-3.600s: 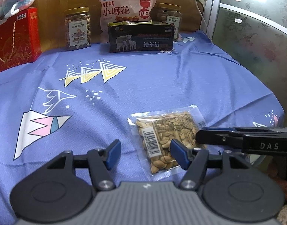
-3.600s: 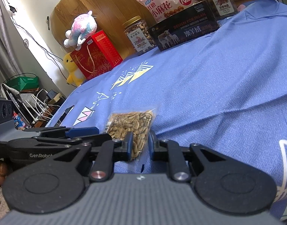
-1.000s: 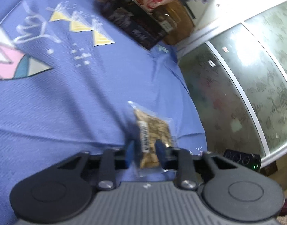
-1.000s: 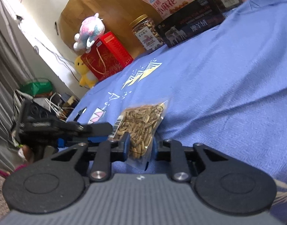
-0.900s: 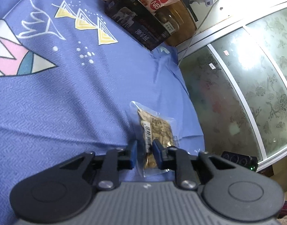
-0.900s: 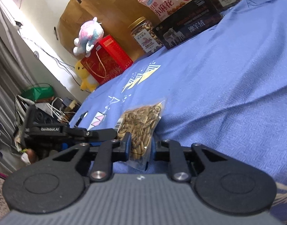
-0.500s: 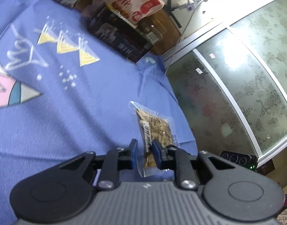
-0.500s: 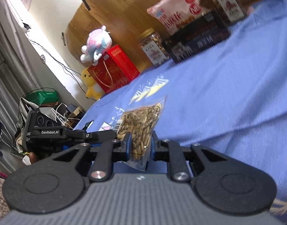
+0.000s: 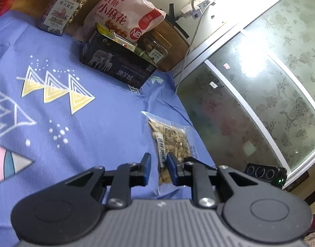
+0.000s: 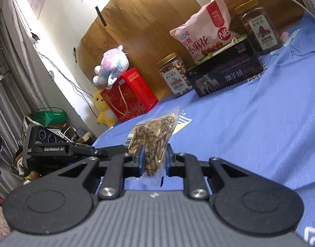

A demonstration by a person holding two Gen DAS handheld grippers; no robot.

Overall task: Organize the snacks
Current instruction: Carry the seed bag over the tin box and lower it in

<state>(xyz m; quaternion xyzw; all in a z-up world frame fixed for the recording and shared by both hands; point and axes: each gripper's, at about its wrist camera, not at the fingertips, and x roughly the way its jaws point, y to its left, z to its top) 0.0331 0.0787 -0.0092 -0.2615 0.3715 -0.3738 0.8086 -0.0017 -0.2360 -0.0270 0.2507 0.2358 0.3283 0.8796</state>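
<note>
Two tools grip one clear seed packet (image 9: 171,142) between them: my left tool (image 9: 158,169) is clamped on its near end, pads pressing the barcode side, and my right tool (image 10: 153,159) is clamped on the opposite end. The packet hangs clear of the blue patterned cloth (image 9: 99,111), held on edge above its near side. Farther back on the cloth stand a dark box (image 9: 116,61), a pink snack bag (image 9: 124,16) leaning behind it, and two nut jars (image 10: 174,74), one beside each end of the box.
</note>
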